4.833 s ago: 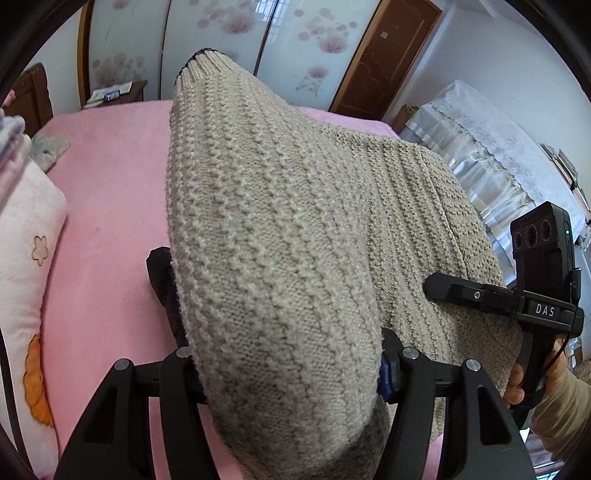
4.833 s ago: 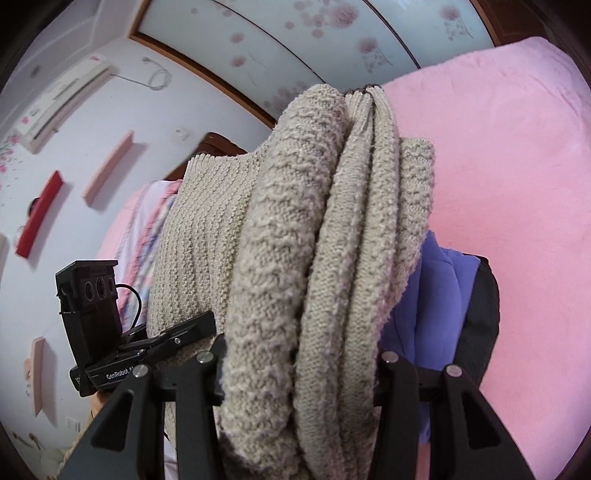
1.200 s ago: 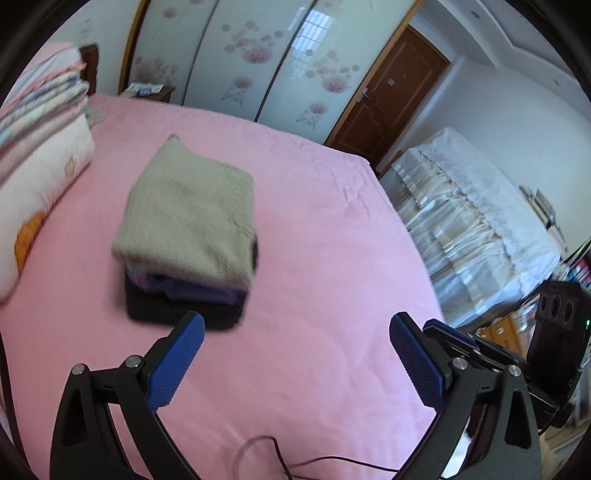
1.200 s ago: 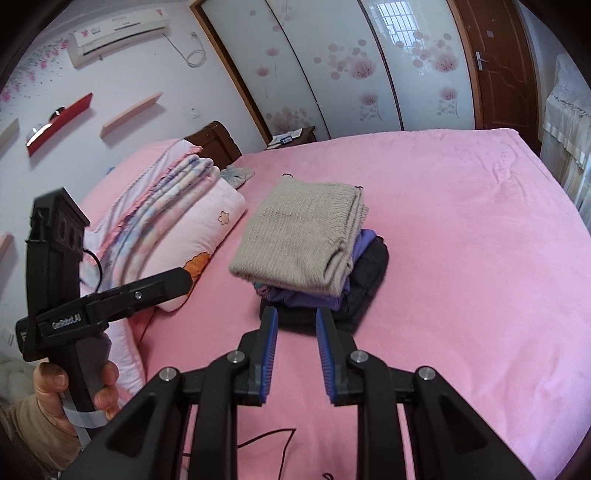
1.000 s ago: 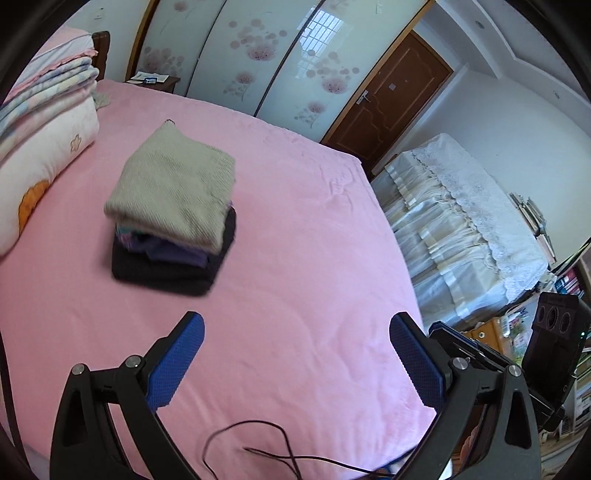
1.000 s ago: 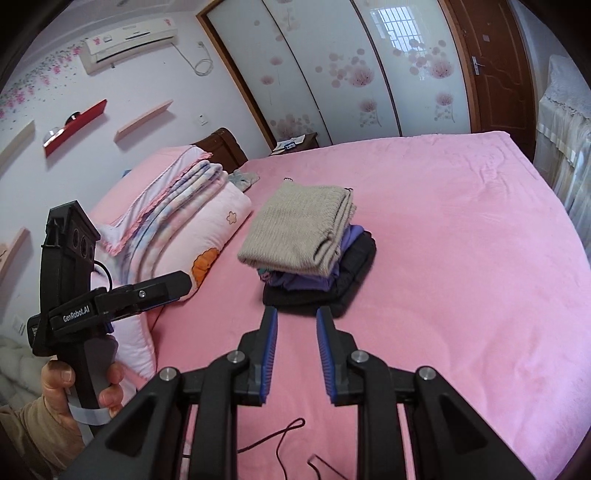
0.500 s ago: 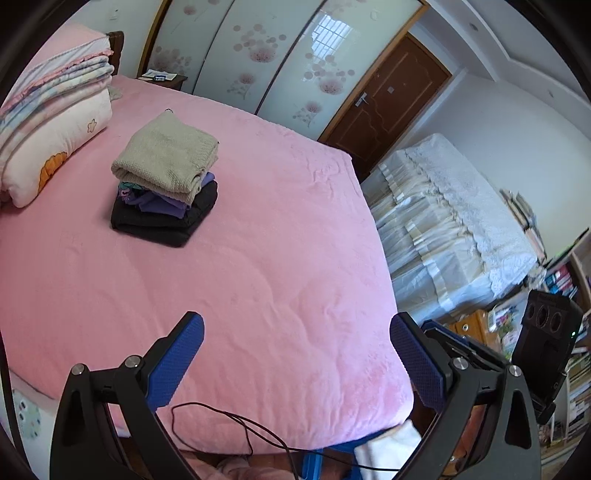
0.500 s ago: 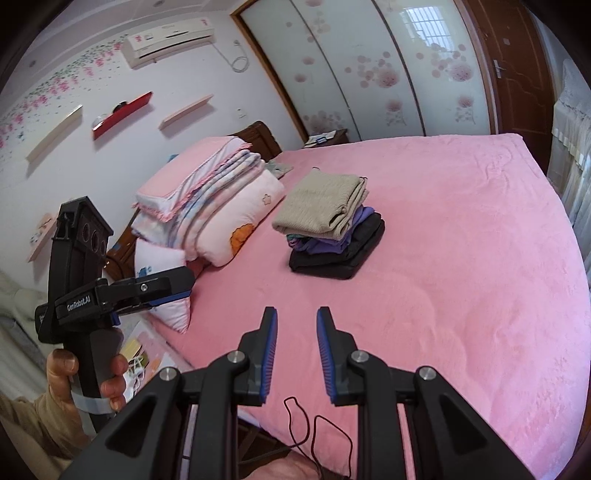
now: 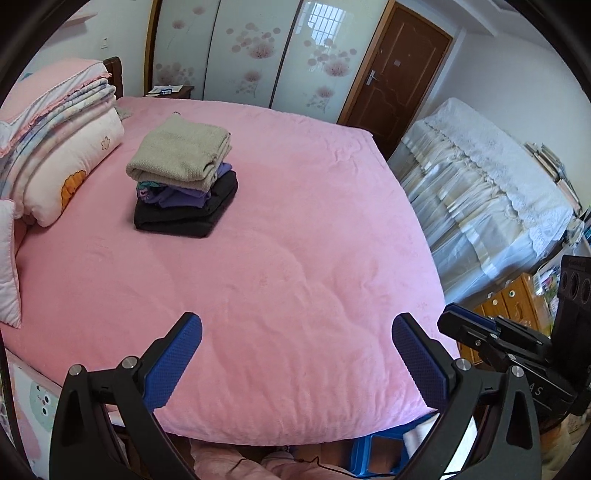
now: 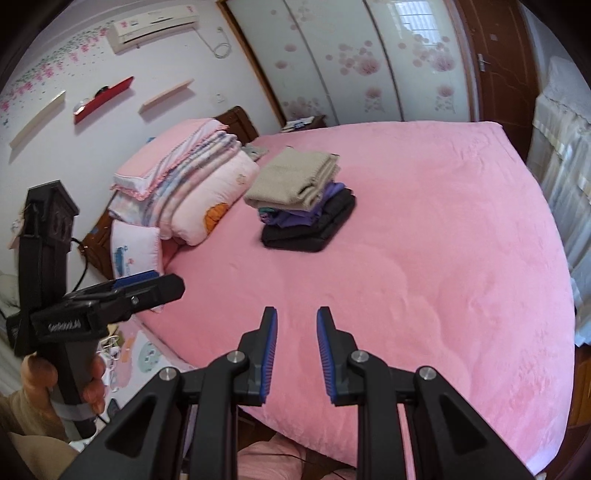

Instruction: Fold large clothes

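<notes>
A folded beige knit sweater (image 9: 181, 153) sits on top of a small stack of folded clothes (image 9: 184, 201) on the pink bed (image 9: 295, 229), toward the head end and just beside the flowered pillow (image 9: 62, 166) and the pile of folded quilts (image 9: 55, 96). Under the sweater lies a purple garment (image 10: 295, 216), and under that a black one (image 10: 306, 230) that touches the bedcover. Both hand-held grippers hang over the foot end of the bed, well apart from the stack. The left gripper (image 9: 295, 332) has its blue-padded jaws spread wide with nothing between them. The right gripper (image 10: 295, 325) has its jaws drawn close together but not touching, a narrow gap between the blue pads, and it holds nothing either. In the right wrist view a hand (image 10: 59, 384) is wrapped around the left gripper's black handle at the lower left. Behind the bed stand sliding wardrobe doors (image 9: 251, 59) printed with pink blossoms and a brown door (image 9: 399, 85); an air conditioner (image 10: 159, 27) is mounted high on the wall, and a white lace-edged cover (image 9: 491, 177) drapes furniture on the far side of the bed.
</notes>
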